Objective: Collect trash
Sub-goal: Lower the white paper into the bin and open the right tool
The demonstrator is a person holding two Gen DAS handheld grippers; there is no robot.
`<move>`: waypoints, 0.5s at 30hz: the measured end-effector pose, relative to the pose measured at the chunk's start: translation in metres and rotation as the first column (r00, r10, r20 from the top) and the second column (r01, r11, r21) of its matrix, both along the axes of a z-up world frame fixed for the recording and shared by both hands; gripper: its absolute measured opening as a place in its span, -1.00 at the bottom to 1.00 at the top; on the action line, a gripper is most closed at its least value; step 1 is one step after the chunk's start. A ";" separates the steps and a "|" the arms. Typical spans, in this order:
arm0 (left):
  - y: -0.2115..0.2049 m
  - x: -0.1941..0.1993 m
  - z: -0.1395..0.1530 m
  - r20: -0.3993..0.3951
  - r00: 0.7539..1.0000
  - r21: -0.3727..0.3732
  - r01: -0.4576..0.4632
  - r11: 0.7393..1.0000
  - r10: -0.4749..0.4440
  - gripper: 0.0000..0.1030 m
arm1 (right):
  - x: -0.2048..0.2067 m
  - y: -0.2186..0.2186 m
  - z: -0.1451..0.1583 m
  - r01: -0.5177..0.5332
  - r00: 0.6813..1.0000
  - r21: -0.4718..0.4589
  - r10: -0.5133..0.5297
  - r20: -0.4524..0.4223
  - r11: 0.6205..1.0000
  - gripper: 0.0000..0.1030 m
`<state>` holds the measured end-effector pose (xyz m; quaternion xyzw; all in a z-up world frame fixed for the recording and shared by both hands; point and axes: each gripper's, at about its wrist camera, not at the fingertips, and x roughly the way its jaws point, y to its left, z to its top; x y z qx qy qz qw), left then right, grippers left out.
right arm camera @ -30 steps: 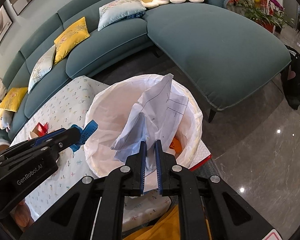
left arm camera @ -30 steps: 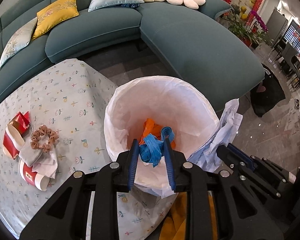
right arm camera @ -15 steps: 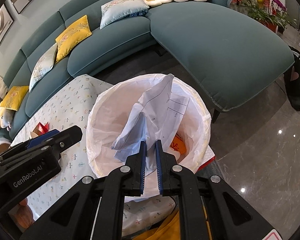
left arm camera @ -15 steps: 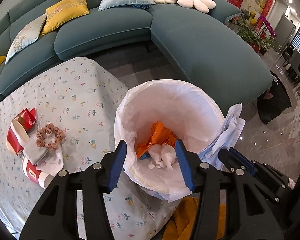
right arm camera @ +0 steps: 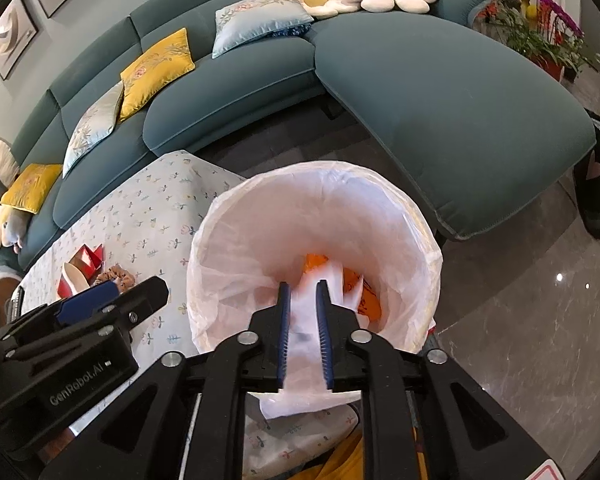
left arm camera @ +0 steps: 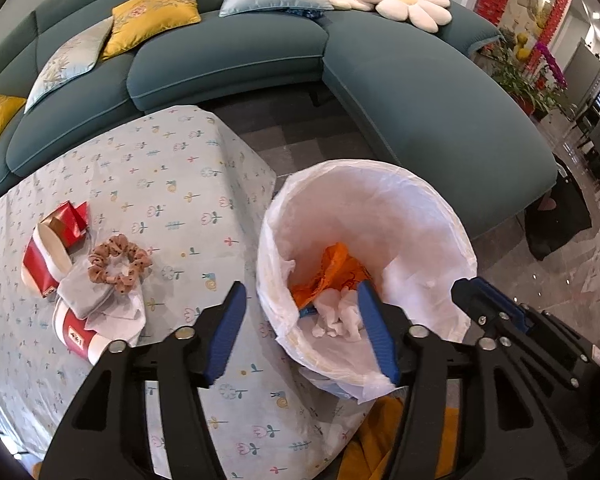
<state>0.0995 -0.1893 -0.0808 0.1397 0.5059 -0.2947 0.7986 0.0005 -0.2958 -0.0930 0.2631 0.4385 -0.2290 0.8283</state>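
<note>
Jaws on my left gripper (left arm camera: 300, 328) and right gripper (right arm camera: 304, 320) are opening, nothing gripped, above the bin liner (left arm camera: 380, 208).

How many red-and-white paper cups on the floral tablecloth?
2: one red-and-white paper cup lying by the red wrapper; another under the grey cloth. More may be hidden.

You are working in a home living room: a curved teal sofa (left arm camera: 236, 60) with yellow cushions (left arm camera: 156, 22) and daisy-shaped pillows (left arm camera: 412, 4), framed pictures (right arm camera: 14, 36) on the wall, potted flowers (right arm camera: 552, 32), polished stone floor (right arm camera: 540, 320)
</note>
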 end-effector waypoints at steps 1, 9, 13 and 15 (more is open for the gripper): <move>0.003 0.001 0.001 0.004 1.000 -0.003 -0.011 1.000 0.011 0.16 | 0.001 0.001 0.001 -0.001 1.000 -0.003 0.001 0.003 1.000 -0.61; 0.023 0.008 0.004 0.014 0.998 -0.006 -0.065 0.998 0.065 0.19 | 0.009 0.013 0.009 -0.019 1.000 -0.017 0.020 0.010 1.000 -0.47; 0.033 0.010 0.007 0.018 0.995 -0.014 -0.094 0.995 0.094 0.28 | 0.011 0.022 0.013 -0.030 0.999 -0.027 0.030 0.009 0.999 -0.39; 0.040 0.011 0.009 0.018 0.994 -0.019 -0.108 0.994 0.108 0.28 | 0.012 0.027 0.015 -0.040 0.999 -0.031 0.041 0.007 0.999 -0.39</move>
